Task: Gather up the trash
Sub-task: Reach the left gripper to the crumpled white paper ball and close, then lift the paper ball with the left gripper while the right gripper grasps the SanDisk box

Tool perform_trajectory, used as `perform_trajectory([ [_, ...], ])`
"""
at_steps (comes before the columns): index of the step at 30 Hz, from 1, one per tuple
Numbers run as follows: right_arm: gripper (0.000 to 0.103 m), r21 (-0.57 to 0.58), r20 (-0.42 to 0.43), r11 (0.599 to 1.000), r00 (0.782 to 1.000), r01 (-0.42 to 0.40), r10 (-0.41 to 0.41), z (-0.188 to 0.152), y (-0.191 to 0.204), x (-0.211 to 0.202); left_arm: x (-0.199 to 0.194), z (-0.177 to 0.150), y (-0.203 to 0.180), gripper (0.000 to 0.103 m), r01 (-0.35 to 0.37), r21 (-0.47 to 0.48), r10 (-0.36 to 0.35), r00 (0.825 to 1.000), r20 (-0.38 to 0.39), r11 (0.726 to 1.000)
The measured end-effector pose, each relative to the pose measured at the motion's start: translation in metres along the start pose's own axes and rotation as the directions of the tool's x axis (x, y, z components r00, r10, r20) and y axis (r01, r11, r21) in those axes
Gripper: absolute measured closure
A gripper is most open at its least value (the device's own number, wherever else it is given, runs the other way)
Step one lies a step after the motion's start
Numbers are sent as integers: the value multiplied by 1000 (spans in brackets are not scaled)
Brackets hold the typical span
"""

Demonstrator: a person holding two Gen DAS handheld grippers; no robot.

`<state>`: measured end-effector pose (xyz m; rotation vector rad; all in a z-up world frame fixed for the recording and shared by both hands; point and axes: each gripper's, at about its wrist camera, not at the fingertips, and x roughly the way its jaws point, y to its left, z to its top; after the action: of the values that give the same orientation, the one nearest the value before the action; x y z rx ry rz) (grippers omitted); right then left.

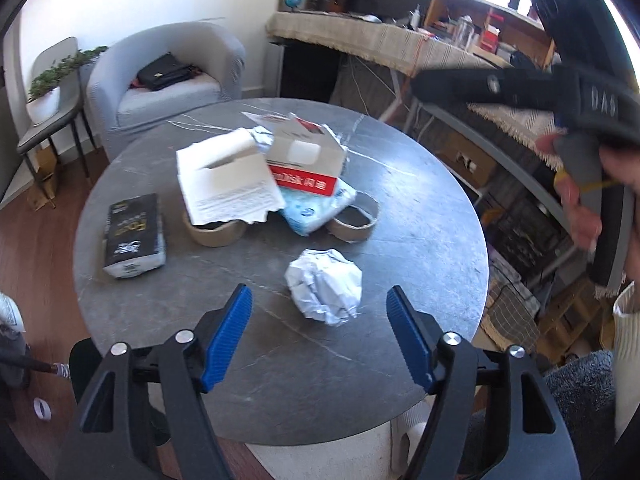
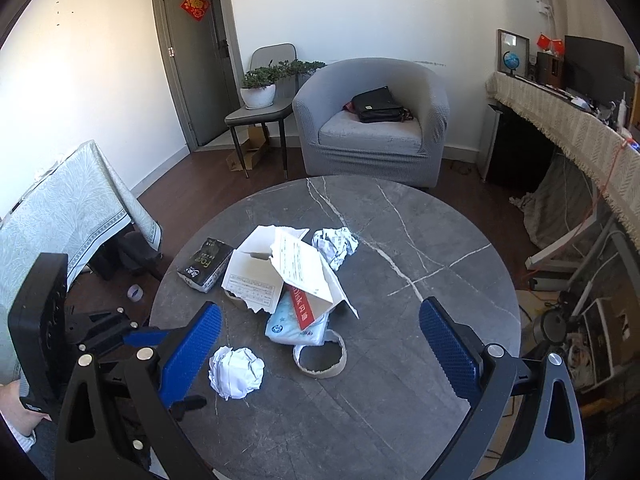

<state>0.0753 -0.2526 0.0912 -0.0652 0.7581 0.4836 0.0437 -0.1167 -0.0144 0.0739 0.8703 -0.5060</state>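
Note:
A round grey marble table (image 1: 420, 216) (image 2: 440, 240) holds a heap of trash. A crumpled white paper ball (image 1: 323, 285) (image 2: 237, 372) lies nearest me. Behind it lie torn white and red cardboard boxes (image 1: 304, 160) (image 2: 280, 276), a blue tissue pack (image 1: 316, 208) (image 2: 292, 326), two cardboard tape rings (image 1: 356, 222) (image 2: 320, 360), a black packet (image 1: 134, 236) (image 2: 206, 264) and a second paper ball (image 2: 335, 245). My left gripper (image 1: 319, 304) is open, just short of the near paper ball. My right gripper (image 2: 320, 322) is open above the table; it shows in the left wrist view (image 1: 500, 84).
A grey armchair (image 2: 372, 120) with a black bag (image 2: 378, 106) stands beyond the table. A chair with a potted plant (image 2: 260, 88) is left of it. A cloth-covered desk (image 2: 560, 124) runs along the right. A covered table (image 2: 68, 208) stands at left. A tape roll (image 2: 135, 293) lies on the floor.

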Motion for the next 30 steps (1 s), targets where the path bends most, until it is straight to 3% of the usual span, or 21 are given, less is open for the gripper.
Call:
perform_trajectory([
  [12,3,-5,-44,1000,999,-20,20,-12,-15,16,46,5,-9,36,-55,53,58,996,-64,997],
  [15,3,-27,-47,999,999,-22,21,-14,-14,20,54,2,-7,53,-41,37,44,995,-84,998],
  [16,4,-36,-47,999,999,-23,22,-15,-13,21,53,1,-7,53,-41,36,43,996,-76,999],
  [17,6,-53,-44,998,999,-23,20,-16,-10,21,53,0,-6,54,-32,33,35,997,-76,999],
  [19,19,-92,-48,996,999,-14,9,-18,-5,24,49,0,-2,54,-18,21,19,997,-75,1000],
  [24,31,-147,-51,989,999,8,-16,-18,6,32,33,-4,0,54,-16,22,16,999,-32,1000],
  [30,51,-199,-80,980,996,29,-45,-17,22,52,11,-5,16,54,7,-45,-5,1000,25,999],
])
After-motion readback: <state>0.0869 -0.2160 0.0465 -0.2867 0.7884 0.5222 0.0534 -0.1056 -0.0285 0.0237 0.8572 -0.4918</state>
